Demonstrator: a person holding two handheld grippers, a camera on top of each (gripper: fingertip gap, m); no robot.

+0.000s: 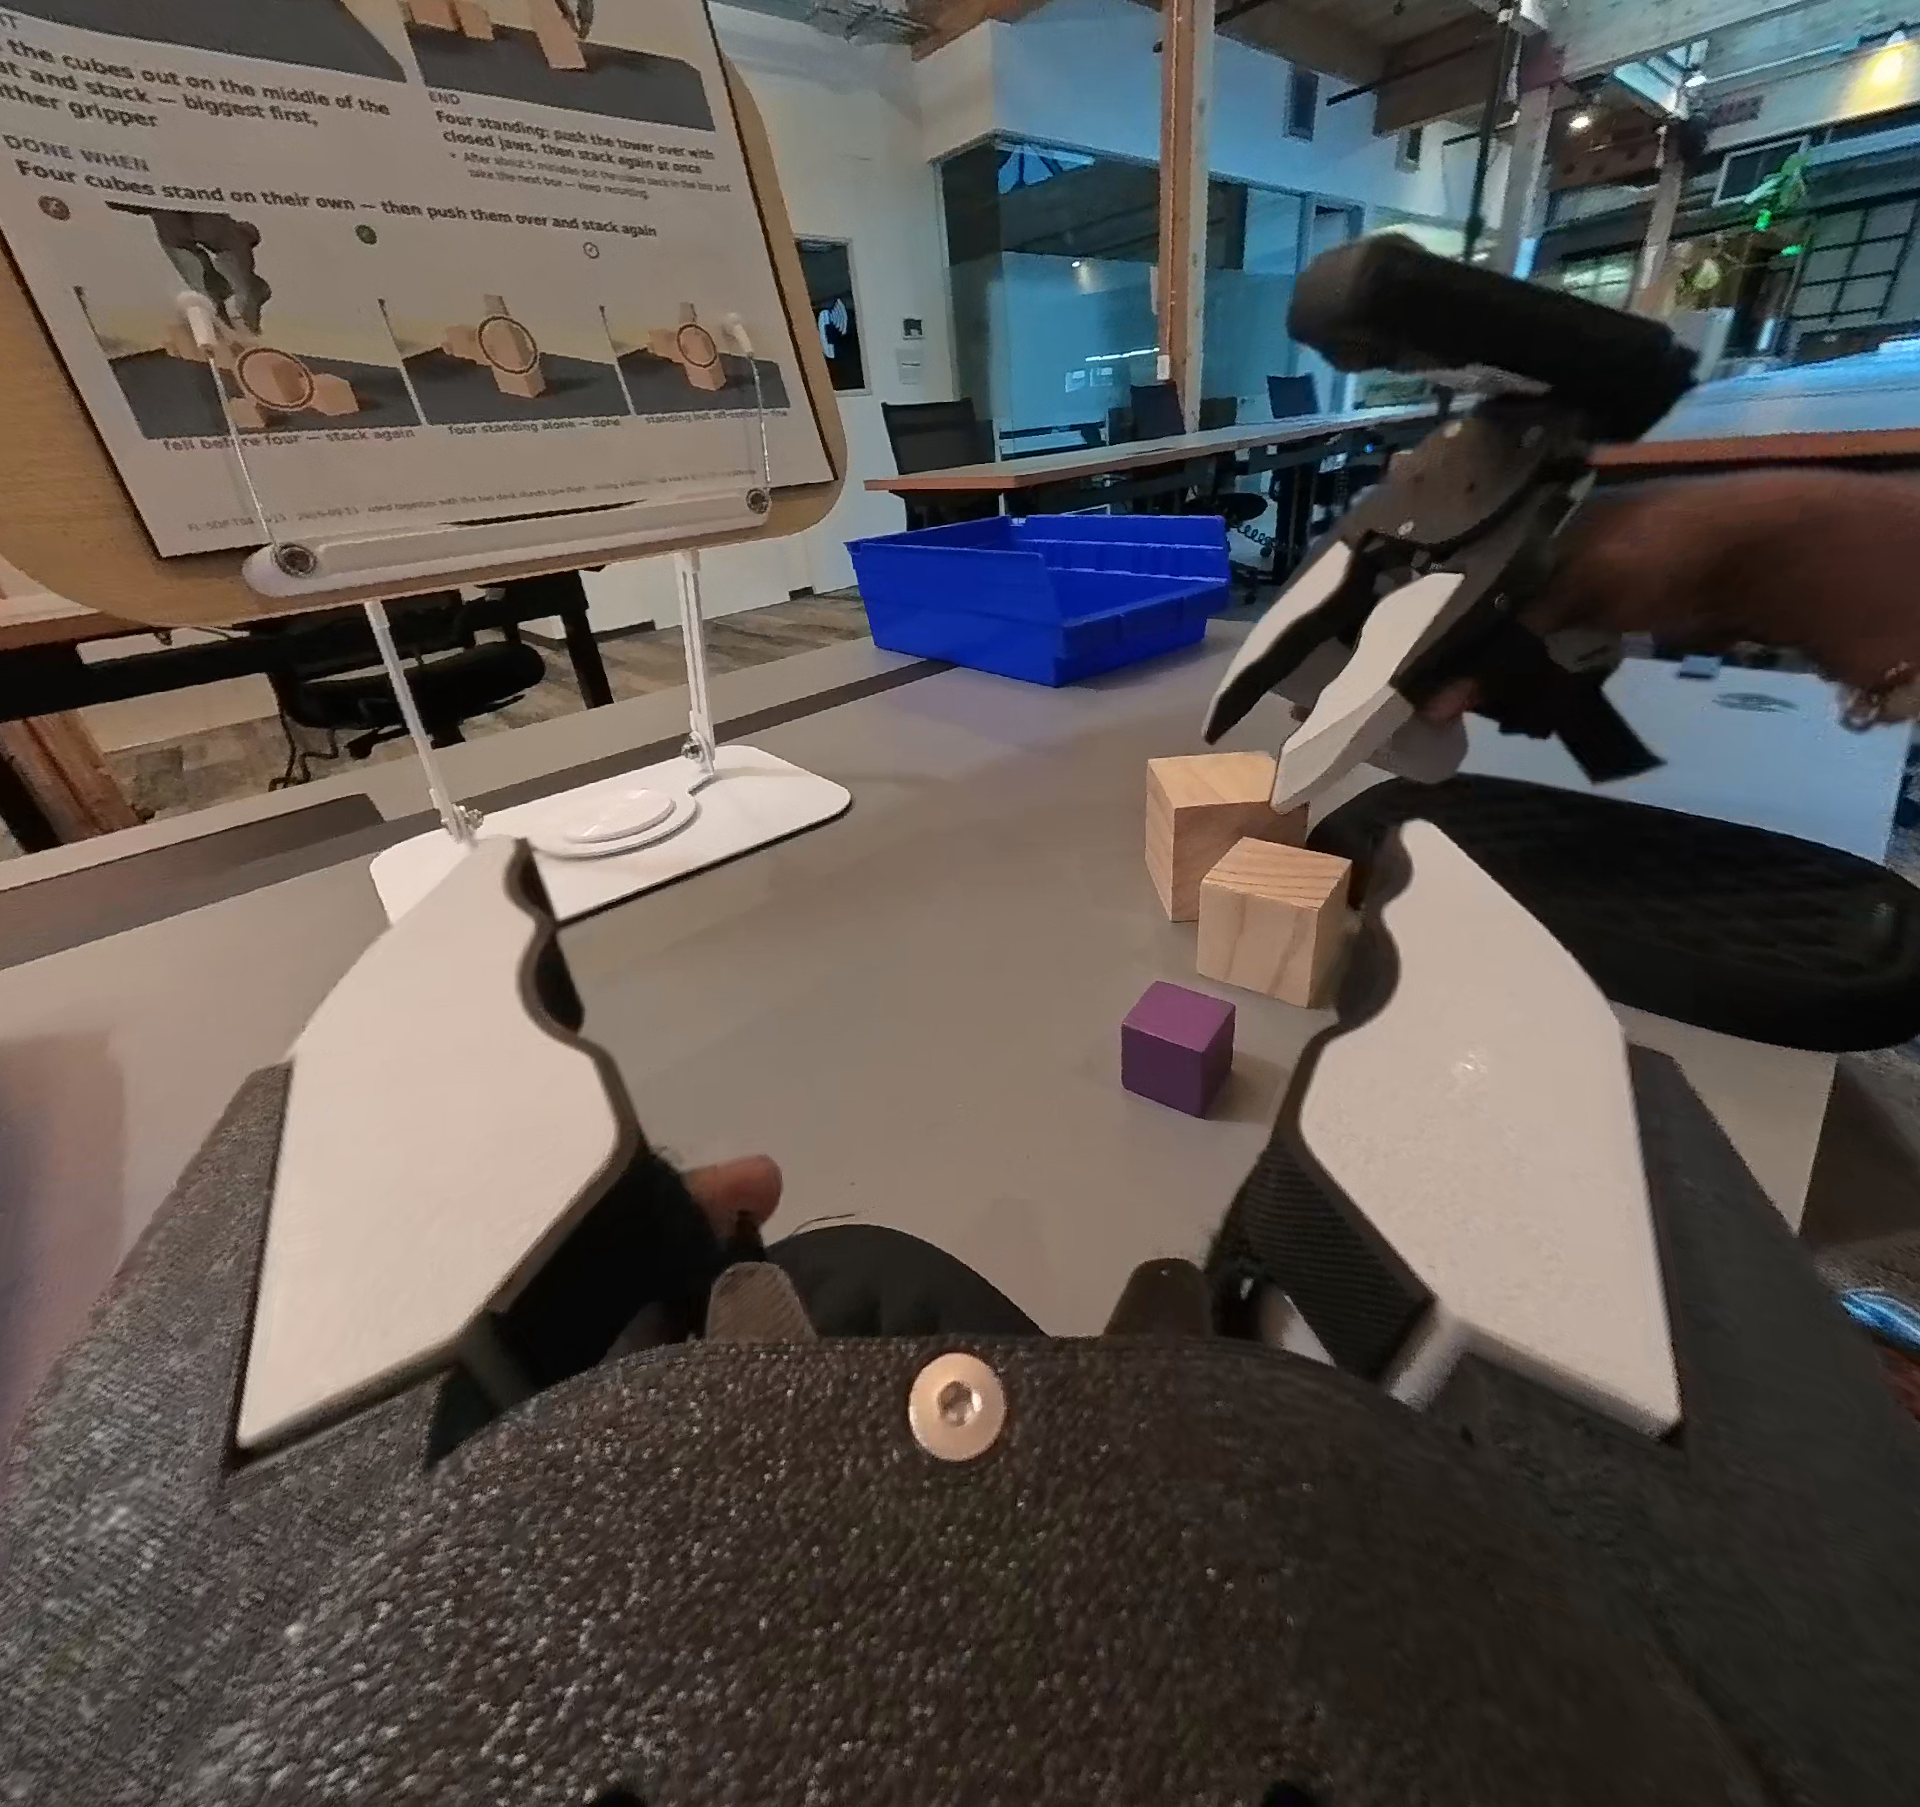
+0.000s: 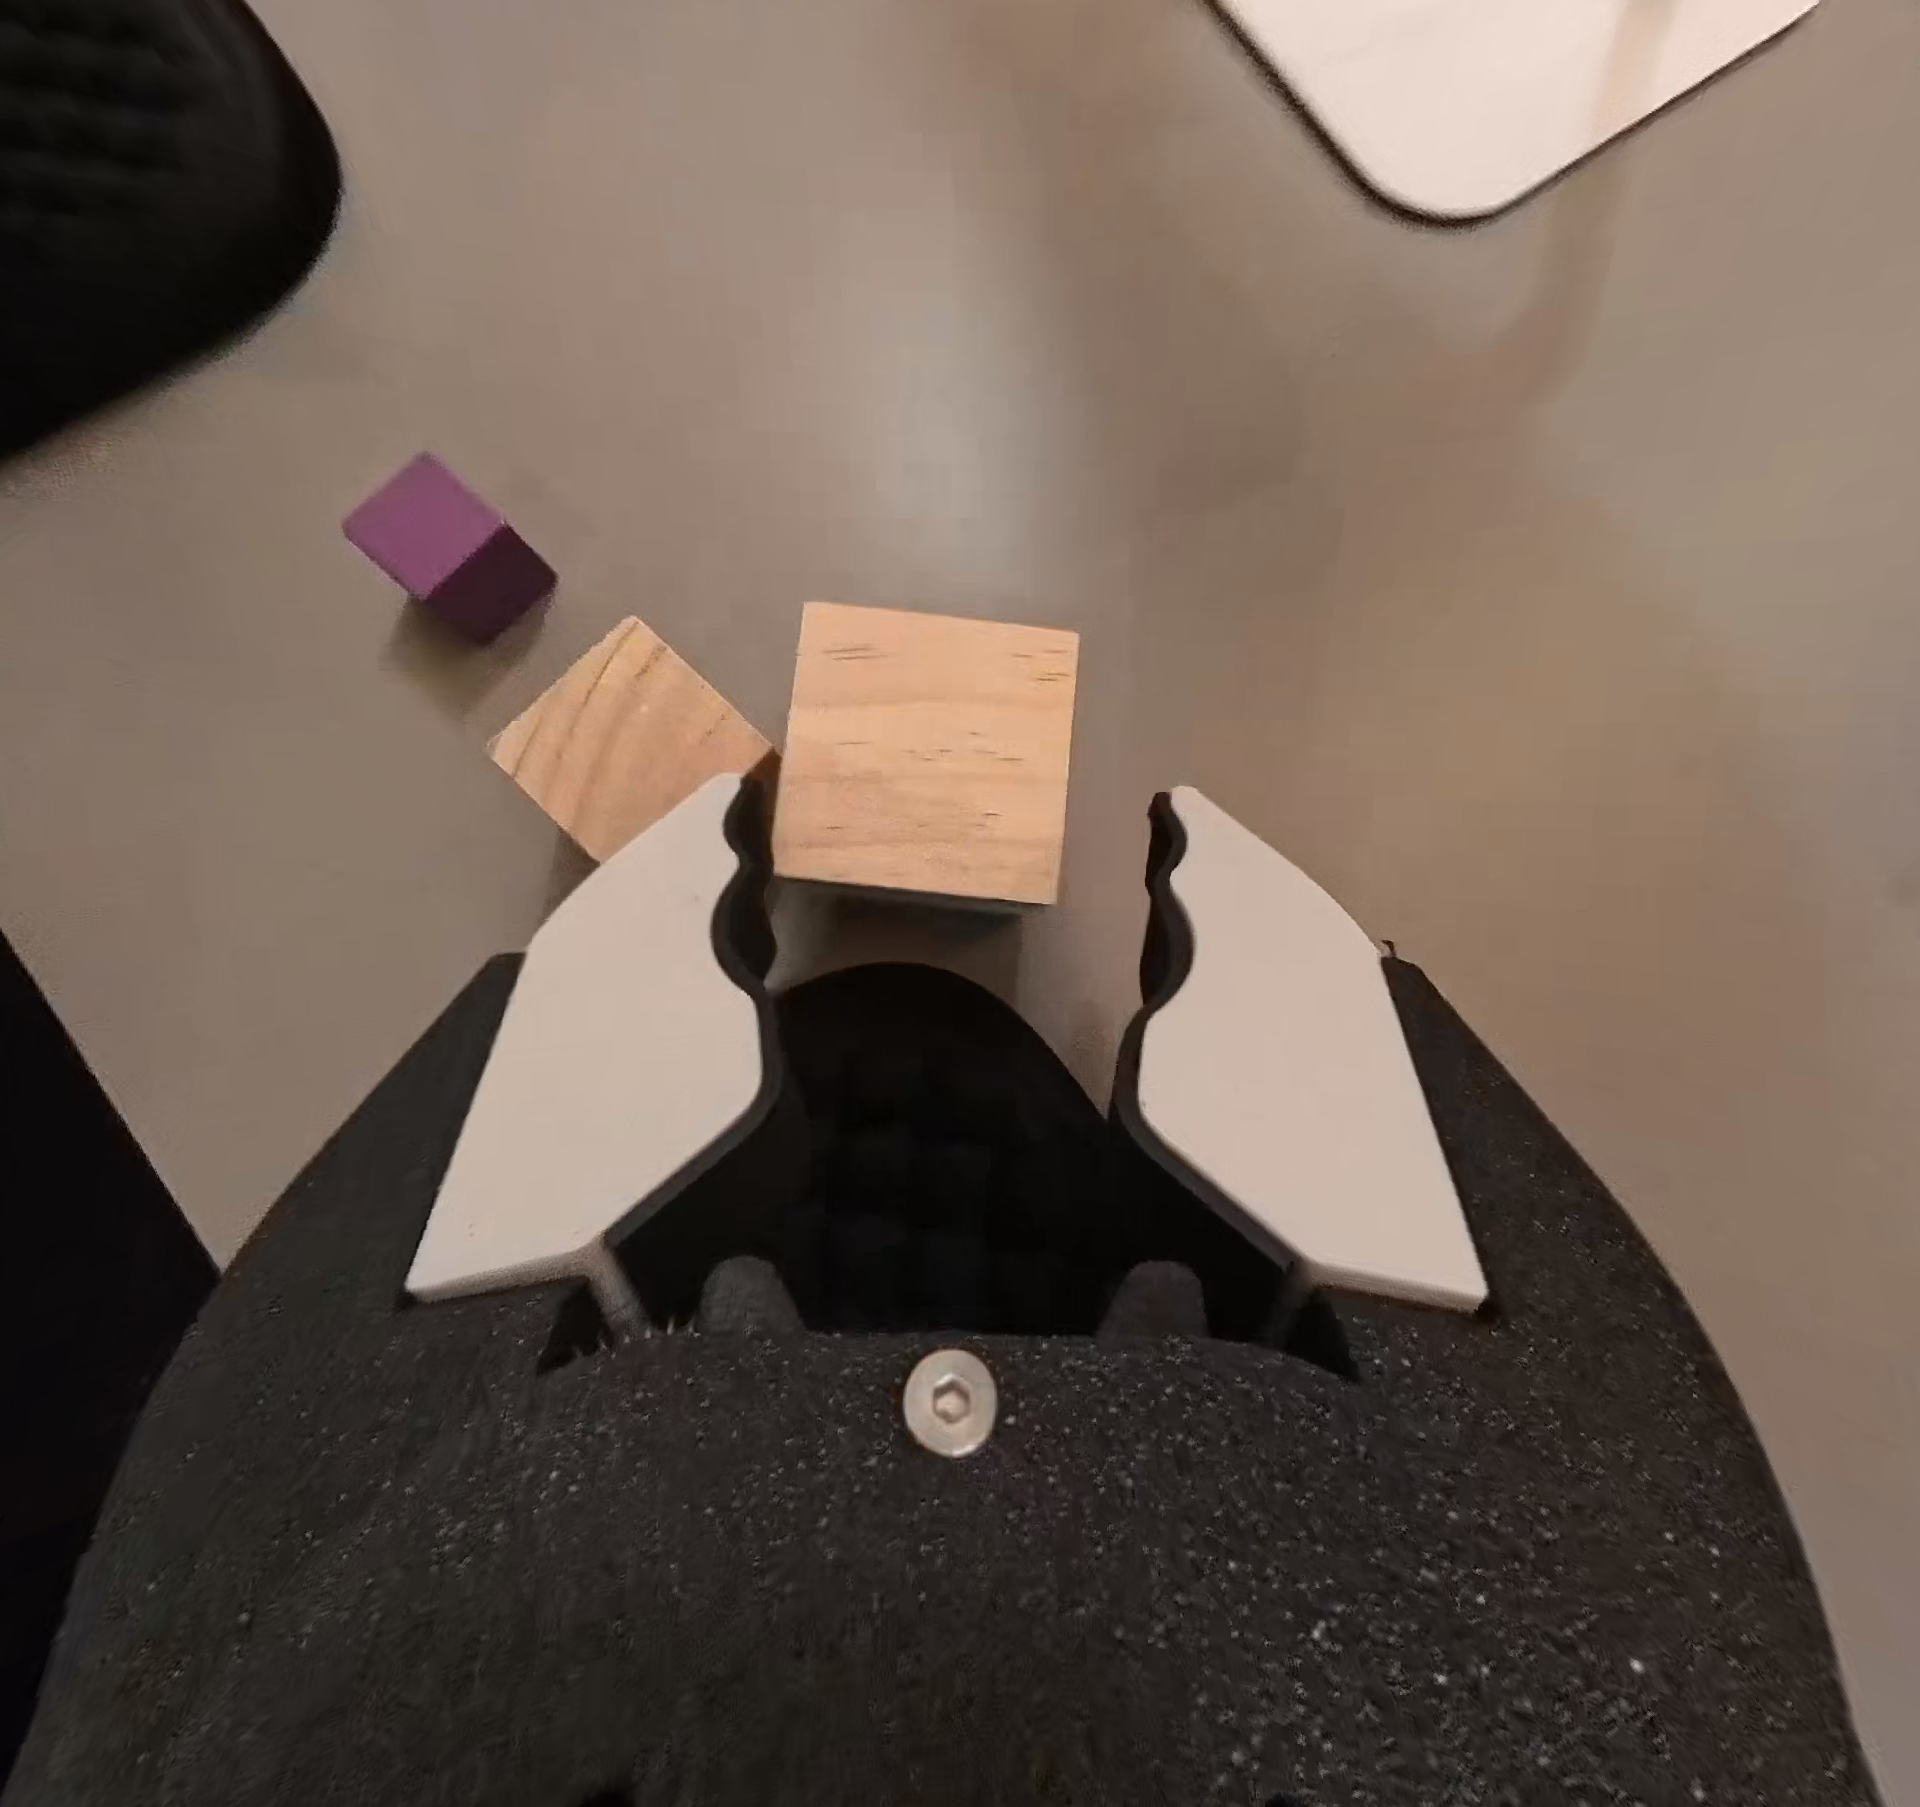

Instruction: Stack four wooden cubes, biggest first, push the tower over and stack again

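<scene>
- Three cubes lie on the grey worktop: a large wooden cube, a smaller wooden cube with one corner at the large one's side, and a purple cube a little apart from both.
- Your right gripper hangs over the large wooden cube with its jaws apart and nothing held. One finger stands close by the cube's edge, while a clear gap shows at the other.
- From the left wrist view, its fingertips sit just above the cube's top, not around its sides.
- Your left gripper is spread wide and empty. The smaller wooden cube is just beyond one fingertip, and the purple cube is near the same finger.
- Background: a blue bin, a white stand base carrying a printed board, and a black mat beside the cubes.
</scene>
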